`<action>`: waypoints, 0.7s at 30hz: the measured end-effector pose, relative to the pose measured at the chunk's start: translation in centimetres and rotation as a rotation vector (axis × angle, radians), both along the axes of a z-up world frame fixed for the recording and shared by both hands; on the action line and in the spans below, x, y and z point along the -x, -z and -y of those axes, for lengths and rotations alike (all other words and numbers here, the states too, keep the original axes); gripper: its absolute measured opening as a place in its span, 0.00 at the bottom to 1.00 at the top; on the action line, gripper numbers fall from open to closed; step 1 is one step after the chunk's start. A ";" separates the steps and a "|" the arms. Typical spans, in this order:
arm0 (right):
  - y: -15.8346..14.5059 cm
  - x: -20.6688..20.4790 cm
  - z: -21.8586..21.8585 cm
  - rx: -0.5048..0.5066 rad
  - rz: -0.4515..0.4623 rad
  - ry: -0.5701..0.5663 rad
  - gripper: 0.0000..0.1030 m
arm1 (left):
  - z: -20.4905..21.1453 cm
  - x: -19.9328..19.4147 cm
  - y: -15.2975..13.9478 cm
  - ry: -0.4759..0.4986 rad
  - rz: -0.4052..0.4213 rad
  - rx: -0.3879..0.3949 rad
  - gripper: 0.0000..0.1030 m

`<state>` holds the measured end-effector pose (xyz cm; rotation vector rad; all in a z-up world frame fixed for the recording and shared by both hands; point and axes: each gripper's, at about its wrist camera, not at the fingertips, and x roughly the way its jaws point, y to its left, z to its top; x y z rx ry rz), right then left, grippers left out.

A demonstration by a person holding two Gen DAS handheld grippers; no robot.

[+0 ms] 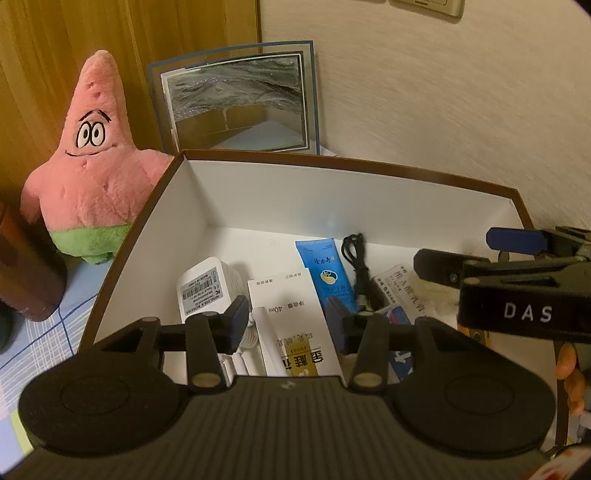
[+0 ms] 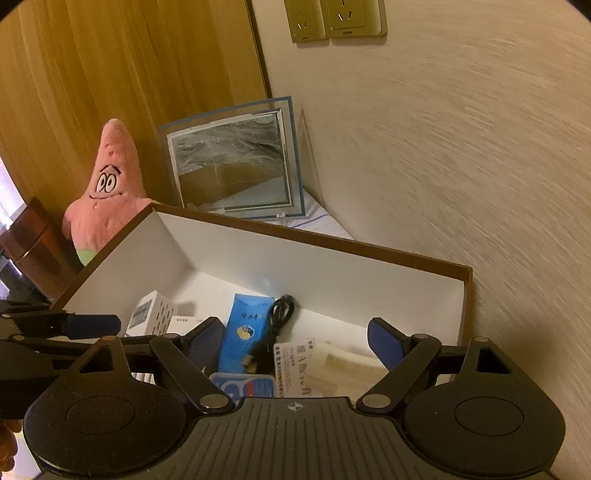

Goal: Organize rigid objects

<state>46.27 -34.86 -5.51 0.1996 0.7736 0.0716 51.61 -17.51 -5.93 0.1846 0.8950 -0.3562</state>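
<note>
A white box with a brown rim (image 1: 347,162) is seen from above. Inside it are laid a white adapter (image 1: 207,284), a long white carton (image 1: 291,321), a blue tube (image 1: 325,269), a black cable (image 1: 356,258) and a printed packet (image 1: 402,288). The left gripper (image 1: 288,317) is held over the carton with its fingers (image 1: 238,317) apart and nothing pressed. The right gripper (image 1: 476,258) is seen at the right edge. A pink plush star (image 1: 92,173) and a framed picture (image 1: 236,103) are stood behind the box.

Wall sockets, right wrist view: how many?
2, side by side on the wall at the top: left socket, right socket. Their upper parts are cut off; more may lie outside the frame.
</note>
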 end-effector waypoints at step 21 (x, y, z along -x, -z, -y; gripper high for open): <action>-1.9 6.5 0.0 -0.015 -0.027 -0.032 0.81 | -1.7 5.2 -3.0 -0.062 0.070 0.039 0.58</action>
